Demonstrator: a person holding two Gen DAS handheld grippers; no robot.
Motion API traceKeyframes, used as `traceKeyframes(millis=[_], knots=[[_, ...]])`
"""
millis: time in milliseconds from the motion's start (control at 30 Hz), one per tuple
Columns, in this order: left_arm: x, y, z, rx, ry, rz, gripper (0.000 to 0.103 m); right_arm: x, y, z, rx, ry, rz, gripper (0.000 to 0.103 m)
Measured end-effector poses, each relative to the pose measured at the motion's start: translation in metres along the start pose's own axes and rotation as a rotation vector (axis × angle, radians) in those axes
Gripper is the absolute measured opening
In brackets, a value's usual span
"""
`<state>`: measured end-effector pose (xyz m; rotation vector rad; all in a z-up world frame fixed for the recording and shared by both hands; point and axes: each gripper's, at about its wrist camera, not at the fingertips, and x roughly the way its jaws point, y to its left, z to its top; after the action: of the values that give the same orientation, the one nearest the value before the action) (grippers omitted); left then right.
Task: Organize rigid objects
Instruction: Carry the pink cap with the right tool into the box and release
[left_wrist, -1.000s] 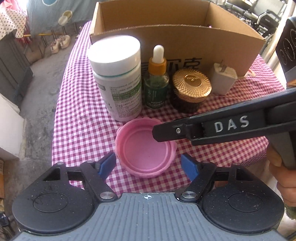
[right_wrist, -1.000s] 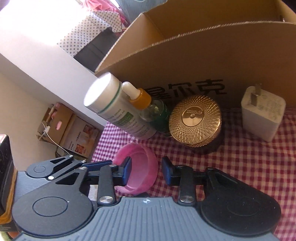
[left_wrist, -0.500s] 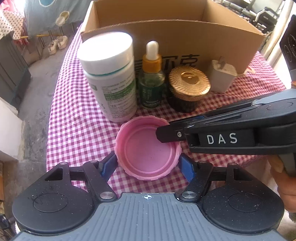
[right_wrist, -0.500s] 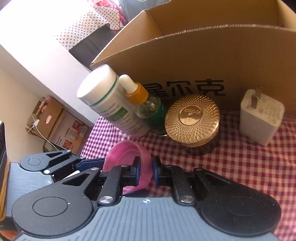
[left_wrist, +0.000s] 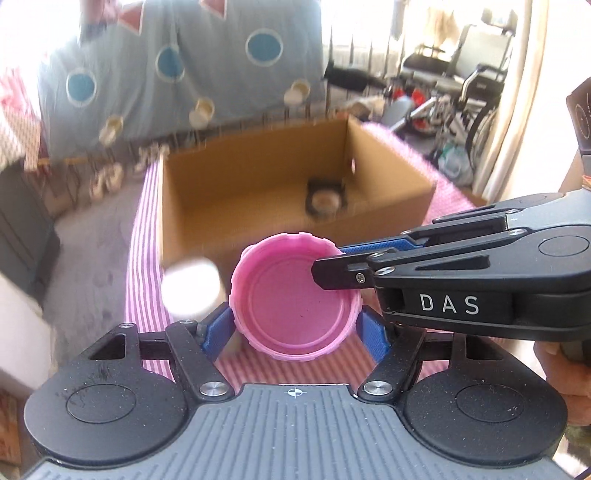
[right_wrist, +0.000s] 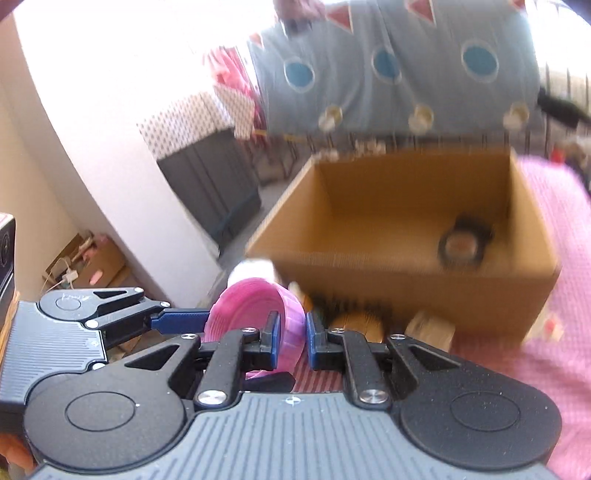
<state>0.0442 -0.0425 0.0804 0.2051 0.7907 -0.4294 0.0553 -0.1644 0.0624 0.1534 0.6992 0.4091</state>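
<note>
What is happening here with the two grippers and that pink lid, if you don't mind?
A person is tidying items into the open cardboard box. Both handheld grippers hold the round pink plastic lid: the left gripper grips it across its width, and the right gripper pinches its rim. The lid is raised in front of the box, which holds one small round dark-rimmed item.

Pink lid (left_wrist: 295, 295) smooth plastic; box (left_wrist: 391, 177) matt cardboard

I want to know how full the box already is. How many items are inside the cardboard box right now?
1. A blurred round item in a dark frame lies on the floor of the cardboard box, toward its far right corner. The near wall hides part of the floor, so more may be there.
</note>
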Motion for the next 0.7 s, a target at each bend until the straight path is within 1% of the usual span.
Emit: traceKeyframes(millis=[100, 233, 333, 467, 533, 700], knots=[[0.005, 0.006, 0.03, 0.006, -0.014, -0.006, 0.071, -0.002, -0.009, 0.028, -0.022, -0.02, -0.005, 0.016], [0.028, 0.023, 0.067, 0.008, 0.025, -0.013, 0.072, 0.02, -0.029, 0.073, -0.027, 0.023, 0.015, 0.016], [0.062, 0.04, 0.093, 0.005, 0.109, -0.005, 0.072, 0.057, -0.047, 0.105, 0.002, 0.102, 0.04, 0.016], [0.104, 0.067, 0.113, -0.02, 0.221, 0.003, 0.072, 0.119, -0.08, 0.14, 0.083, 0.223, 0.074, 0.016], [0.125, 0.079, 0.121, -0.045, 0.271, 0.009, 0.072, 0.143, -0.099, 0.149, 0.123, 0.274, 0.089, 0.016], [0.167, 0.089, 0.133, -0.029, 0.347, 0.043, 0.072, 0.2, -0.128, 0.162, 0.198, 0.365, 0.1, 0.016]])
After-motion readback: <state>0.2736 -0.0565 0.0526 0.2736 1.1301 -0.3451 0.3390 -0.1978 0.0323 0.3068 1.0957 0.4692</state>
